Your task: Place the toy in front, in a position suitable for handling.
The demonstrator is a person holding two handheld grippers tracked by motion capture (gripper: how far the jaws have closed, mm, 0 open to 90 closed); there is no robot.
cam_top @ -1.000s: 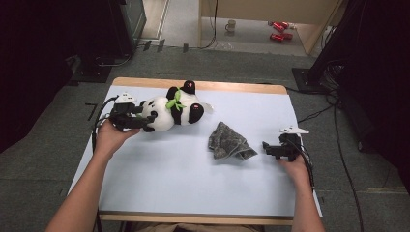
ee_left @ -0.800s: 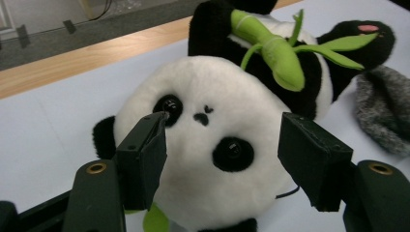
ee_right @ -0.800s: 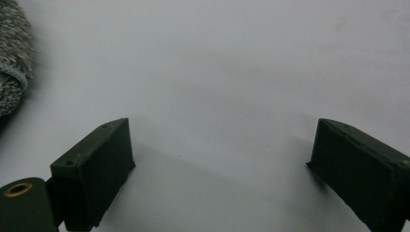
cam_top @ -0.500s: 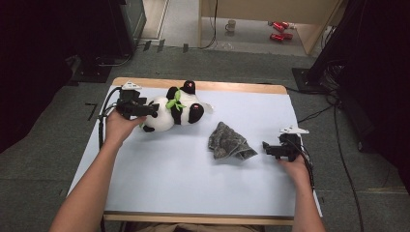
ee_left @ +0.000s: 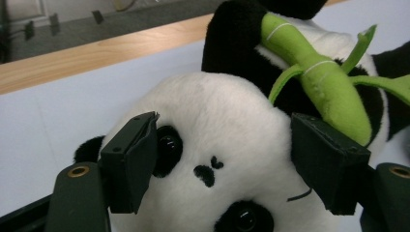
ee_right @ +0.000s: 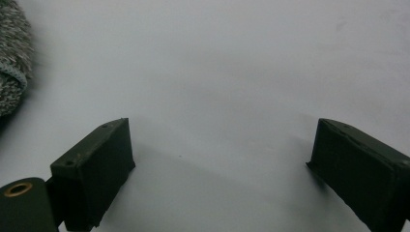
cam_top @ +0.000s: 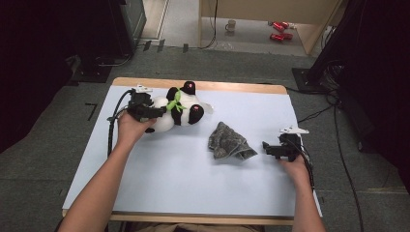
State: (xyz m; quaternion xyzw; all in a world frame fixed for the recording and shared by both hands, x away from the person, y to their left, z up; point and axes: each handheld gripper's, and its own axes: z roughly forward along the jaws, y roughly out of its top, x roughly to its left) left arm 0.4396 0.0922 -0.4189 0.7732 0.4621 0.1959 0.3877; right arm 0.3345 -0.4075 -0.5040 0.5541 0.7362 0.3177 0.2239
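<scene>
A plush panda (cam_top: 180, 110) lies on its back near the far edge of the pale blue table (cam_top: 159, 183), at about eleven o'clock from the table's middle. It holds a green plush bamboo stalk (cam_top: 175, 102) across its chest, and its black feet show pink soles.

The left gripper (cam_top: 153, 113) sits at the panda's nine o'clock side, its black jaws pointing toward three o'clock at the head. In the left gripper view the left gripper (ee_left: 227, 164) has its jaws spread wide to either side of the panda (ee_left: 217, 145) — one pad stands by an eye patch, the other by the cheek just beside the bamboo stalk (ee_left: 319, 77). The jaws have just been opening, and the white head sits between them; whether the pads press into the fur I cannot tell, though they seem only to flank it.

A crumpled grey towel (cam_top: 227, 142) lies near the table's middle, at about four o'clock from the panda and well apart from it.

The right gripper (cam_top: 267, 148) rests on the table at three o'clock from the towel, pointing toward it. In the right gripper view the right gripper (ee_right: 220, 159) has its jaws wide apart over bare table — nothing lies between them, and the towel (ee_right: 12, 63) edges in at ten o'clock.
</scene>
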